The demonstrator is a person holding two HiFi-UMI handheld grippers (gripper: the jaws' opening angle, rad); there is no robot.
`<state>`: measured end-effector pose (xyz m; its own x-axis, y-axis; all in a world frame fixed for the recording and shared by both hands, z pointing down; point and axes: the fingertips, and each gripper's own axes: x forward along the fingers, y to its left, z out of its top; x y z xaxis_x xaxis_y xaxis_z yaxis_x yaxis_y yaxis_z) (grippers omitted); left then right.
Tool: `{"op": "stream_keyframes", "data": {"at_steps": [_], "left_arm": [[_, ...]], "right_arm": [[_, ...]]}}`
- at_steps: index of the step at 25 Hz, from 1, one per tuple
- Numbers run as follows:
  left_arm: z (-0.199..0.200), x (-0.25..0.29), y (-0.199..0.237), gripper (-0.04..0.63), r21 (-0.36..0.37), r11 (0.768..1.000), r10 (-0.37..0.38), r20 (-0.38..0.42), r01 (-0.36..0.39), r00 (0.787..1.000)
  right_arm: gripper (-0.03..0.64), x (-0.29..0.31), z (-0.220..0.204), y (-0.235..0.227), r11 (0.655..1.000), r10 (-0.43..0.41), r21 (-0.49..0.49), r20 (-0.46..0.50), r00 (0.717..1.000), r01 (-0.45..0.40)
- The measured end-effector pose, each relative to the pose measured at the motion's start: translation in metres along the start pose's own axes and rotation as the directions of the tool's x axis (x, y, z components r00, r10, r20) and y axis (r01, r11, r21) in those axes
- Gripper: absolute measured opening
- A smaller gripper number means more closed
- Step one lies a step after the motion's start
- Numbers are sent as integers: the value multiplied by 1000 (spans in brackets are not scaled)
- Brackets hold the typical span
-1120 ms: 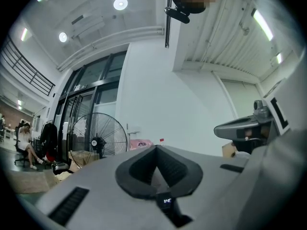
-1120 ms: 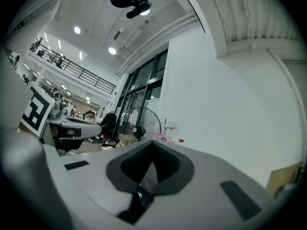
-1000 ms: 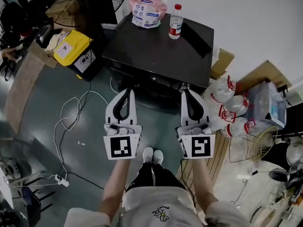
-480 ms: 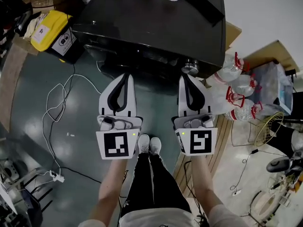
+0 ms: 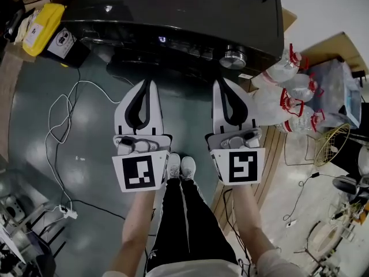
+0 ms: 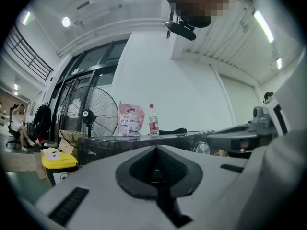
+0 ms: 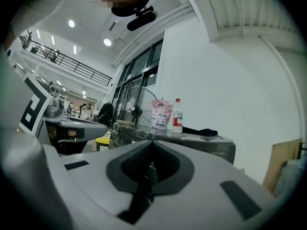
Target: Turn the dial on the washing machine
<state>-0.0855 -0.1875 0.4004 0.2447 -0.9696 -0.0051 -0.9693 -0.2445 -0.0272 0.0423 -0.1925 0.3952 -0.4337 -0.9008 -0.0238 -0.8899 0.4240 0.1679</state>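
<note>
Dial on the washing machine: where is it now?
In the head view the dial sits on the front of the washing machine, at its right end, just ahead of the right gripper, not touching it; water bottles lie to its right.

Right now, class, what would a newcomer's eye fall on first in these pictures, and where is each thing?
First the white left claw and right claw, both shut and empty, side by side at the middle of the head view. Beyond them stands the black washing machine, its silver dial just ahead of the right claw and not yet touched.
</note>
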Motion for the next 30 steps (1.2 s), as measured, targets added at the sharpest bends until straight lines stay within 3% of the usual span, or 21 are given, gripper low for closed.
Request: {"op": "stream_keyframes", "data": {"at_steps": [5,9,13,19,22,30], "left_arm": [[-2,4,-8,-2,10,1000,-3,-4,3,1000],[0,6,-8,-2,6,1000,2,-3,-2,1000],[-1,8,-11,-2,16,1000,-9,-7,9,1000],[-9,15,-14,-2,10,1000,-19,-22,19,1000],[-12,17,-16,-2,18,999,-31,-26,32,999],[-18,25,-21,-2,18,999,-45,-32,46,998]], "right_arm": [[3,3,-5,-4,999,-6,41,-7,1000,6],[3,5,0,-11,1000,-5,-13,14,1000,5],[3,7,-7,-19,999,-37,-7,-29,999,37],[3,9,-37,-55,974,-161,-185,-146,976,133],[3,12,-50,-72,962,-213,-210,-185,959,174],[3,18,-58,-80,951,-234,-248,-198,952,183]]}}
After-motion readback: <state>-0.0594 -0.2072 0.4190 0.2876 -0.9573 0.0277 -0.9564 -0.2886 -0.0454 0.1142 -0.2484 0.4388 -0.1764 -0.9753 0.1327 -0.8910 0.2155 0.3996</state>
